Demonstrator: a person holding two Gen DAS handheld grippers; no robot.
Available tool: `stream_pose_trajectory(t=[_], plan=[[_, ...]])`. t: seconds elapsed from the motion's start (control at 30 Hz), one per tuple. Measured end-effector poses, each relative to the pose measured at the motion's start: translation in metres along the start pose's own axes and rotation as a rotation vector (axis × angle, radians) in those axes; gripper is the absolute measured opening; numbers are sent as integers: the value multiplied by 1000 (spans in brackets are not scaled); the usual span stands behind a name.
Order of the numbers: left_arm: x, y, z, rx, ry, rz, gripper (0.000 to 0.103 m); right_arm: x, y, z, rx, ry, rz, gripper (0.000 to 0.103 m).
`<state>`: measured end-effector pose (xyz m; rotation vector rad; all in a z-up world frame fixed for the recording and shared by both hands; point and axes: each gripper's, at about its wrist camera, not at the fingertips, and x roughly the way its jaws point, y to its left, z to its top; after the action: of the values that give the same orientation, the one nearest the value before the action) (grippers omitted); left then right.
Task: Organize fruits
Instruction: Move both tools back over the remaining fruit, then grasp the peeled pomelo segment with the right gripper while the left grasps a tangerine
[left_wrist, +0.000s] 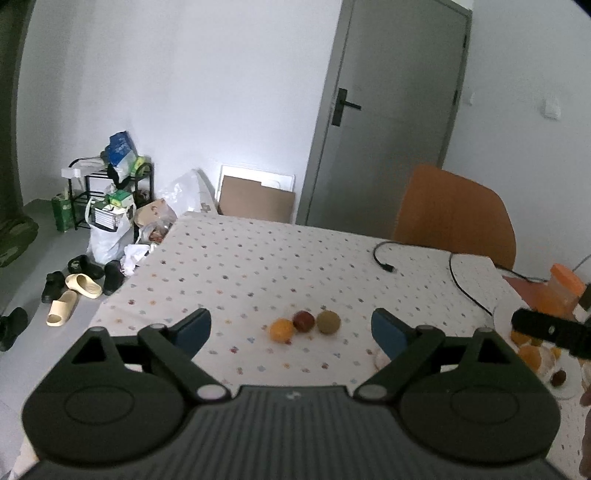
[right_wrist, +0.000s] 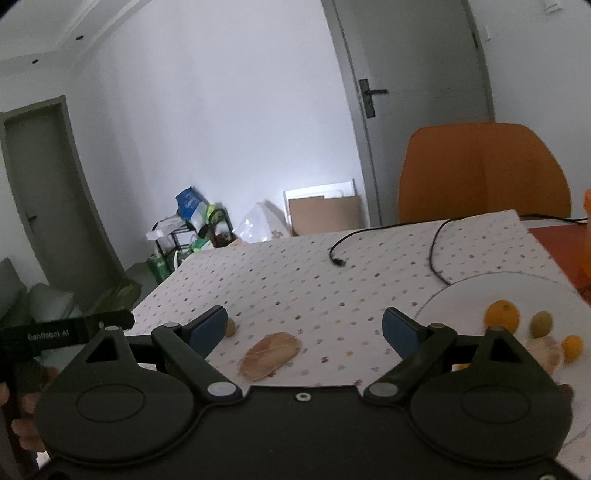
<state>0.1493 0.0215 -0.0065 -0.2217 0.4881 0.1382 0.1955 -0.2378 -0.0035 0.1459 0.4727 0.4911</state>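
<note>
Three small fruits lie together on the dotted tablecloth in the left wrist view: an orange one (left_wrist: 281, 330), a dark red one (left_wrist: 303, 321) and a brownish-green one (left_wrist: 328, 321). My left gripper (left_wrist: 291, 328) is open, its fingers either side of them and a little short of them. My right gripper (right_wrist: 304, 326) is open over a flat tan peel-like piece (right_wrist: 269, 355). A white plate (right_wrist: 461, 295) to its right holds an orange (right_wrist: 501, 316), a green fruit (right_wrist: 541, 324), a small orange fruit (right_wrist: 572, 346) and a peeled fruit (right_wrist: 546, 354). A small brownish fruit (right_wrist: 231, 326) peeks past the left finger.
A black cable (left_wrist: 384, 258) lies on the far part of the table. An orange chair (left_wrist: 454, 214) stands behind the table, and an orange container (left_wrist: 563, 291) is at the right edge. Shoes, bags and a rack clutter the floor to the left (left_wrist: 96, 229).
</note>
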Motion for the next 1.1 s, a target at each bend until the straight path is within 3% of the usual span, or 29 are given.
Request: stream_pose_trajectory(t=[0.5,0.73,0.93,1.1], plan=[[26,26,2,-21,33,51,92,50,30,-1,-8,100,37,90],[41,31,1,-27,55,53,89,73,36,-5,-7,149,28,79],[53,28,6,-40,56,59,76,95,35,-13,20,199,27,70],[66,20,4,-18,77,54,67,106,35,-20,23,217,22,68]])
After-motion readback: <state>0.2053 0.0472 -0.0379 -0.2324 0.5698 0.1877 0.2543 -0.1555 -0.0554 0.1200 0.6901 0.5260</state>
